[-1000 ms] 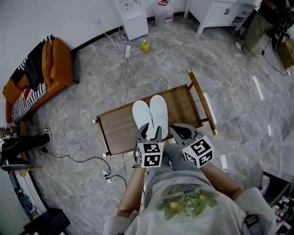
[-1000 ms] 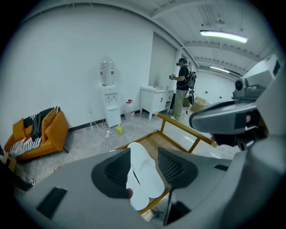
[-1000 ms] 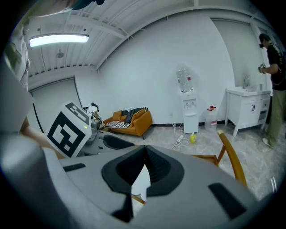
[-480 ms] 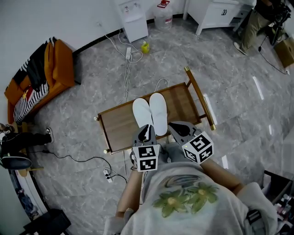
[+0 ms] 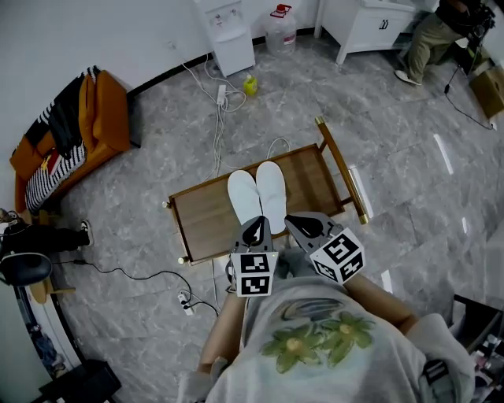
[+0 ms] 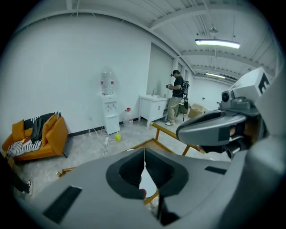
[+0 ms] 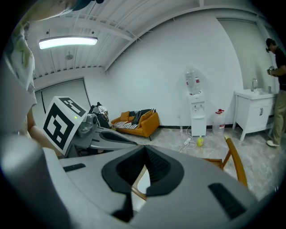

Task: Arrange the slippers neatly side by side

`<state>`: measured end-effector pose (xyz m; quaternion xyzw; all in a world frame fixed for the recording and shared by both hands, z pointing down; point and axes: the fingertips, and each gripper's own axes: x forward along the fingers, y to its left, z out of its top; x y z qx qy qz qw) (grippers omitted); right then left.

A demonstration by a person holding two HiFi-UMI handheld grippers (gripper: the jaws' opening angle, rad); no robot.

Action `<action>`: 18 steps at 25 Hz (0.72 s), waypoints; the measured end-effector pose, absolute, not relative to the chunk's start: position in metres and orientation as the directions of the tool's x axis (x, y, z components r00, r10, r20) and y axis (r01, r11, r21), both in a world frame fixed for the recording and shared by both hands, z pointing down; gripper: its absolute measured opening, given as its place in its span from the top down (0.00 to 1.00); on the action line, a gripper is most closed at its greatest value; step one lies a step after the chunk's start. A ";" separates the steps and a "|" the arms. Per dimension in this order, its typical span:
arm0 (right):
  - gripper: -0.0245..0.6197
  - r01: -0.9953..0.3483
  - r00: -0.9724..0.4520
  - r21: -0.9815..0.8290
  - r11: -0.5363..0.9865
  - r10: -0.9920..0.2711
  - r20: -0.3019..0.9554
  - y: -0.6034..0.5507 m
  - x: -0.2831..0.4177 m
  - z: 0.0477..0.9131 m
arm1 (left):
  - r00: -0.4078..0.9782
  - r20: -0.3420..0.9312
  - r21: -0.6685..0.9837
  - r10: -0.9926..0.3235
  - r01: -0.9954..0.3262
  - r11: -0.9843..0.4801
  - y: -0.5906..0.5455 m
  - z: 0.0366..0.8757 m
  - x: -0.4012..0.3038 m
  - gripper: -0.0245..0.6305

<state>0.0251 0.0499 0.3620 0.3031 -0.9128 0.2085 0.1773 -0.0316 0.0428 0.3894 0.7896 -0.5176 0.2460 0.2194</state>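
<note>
Two white slippers lie side by side, toes pointing away, on a low wooden table (image 5: 206, 224): the left slipper (image 5: 243, 195) touches the right slipper (image 5: 272, 191). My left gripper (image 5: 253, 230) hovers just over the heel end of the pair; its jaws have just been closing, with nothing between them, and are shut. In the left gripper view its fingertips meet (image 6: 144, 153), with a sliver of white slipper (image 6: 145, 180) below. My right gripper (image 5: 302, 227) hangs near the table's front edge, right of the heels, shut and empty (image 7: 145, 148).
The table has a raised wooden rail (image 5: 340, 167) on its right end. Cables (image 5: 217, 110), a yellow bottle (image 5: 250, 81) and a power strip (image 5: 183, 299) lie on the grey floor. An orange sofa (image 5: 98, 110) stands left, a water dispenser (image 5: 231, 35) and white cabinet (image 5: 370, 24) behind.
My left gripper's jaws have gone from open over the slipper heels to shut and empty. Both grippers have drawn back a little toward me. The slippers have not shifted.
</note>
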 end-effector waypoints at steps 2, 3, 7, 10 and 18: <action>0.95 -0.623 -0.756 -0.272 0.733 -0.476 0.449 0.052 0.025 0.361 | 0.345 0.612 0.093 -0.711 -0.925 -0.369 0.044 0.387 -0.031 0.93; 0.95 -0.621 -0.758 -0.273 0.735 -0.474 0.448 0.053 0.025 0.361 | 0.347 0.611 0.094 -0.711 -0.924 -0.370 0.044 0.386 -0.030 0.93; 0.95 -0.616 -0.761 -0.272 0.739 -0.470 0.447 0.053 0.026 0.360 | 0.347 0.613 0.088 -0.710 -0.923 -0.374 0.044 0.385 -0.029 0.93; 0.95 -0.618 -0.760 -0.271 0.738 -0.471 0.448 0.054 0.028 0.361 | 0.343 0.615 0.080 -0.710 -0.923 -0.377 0.046 0.386 -0.028 0.93; 0.95 -0.628 -0.751 -0.269 0.731 -0.478 0.456 0.056 0.036 0.361 | 0.346 0.618 0.079 -0.706 -0.921 -0.382 0.050 0.386 -0.024 0.93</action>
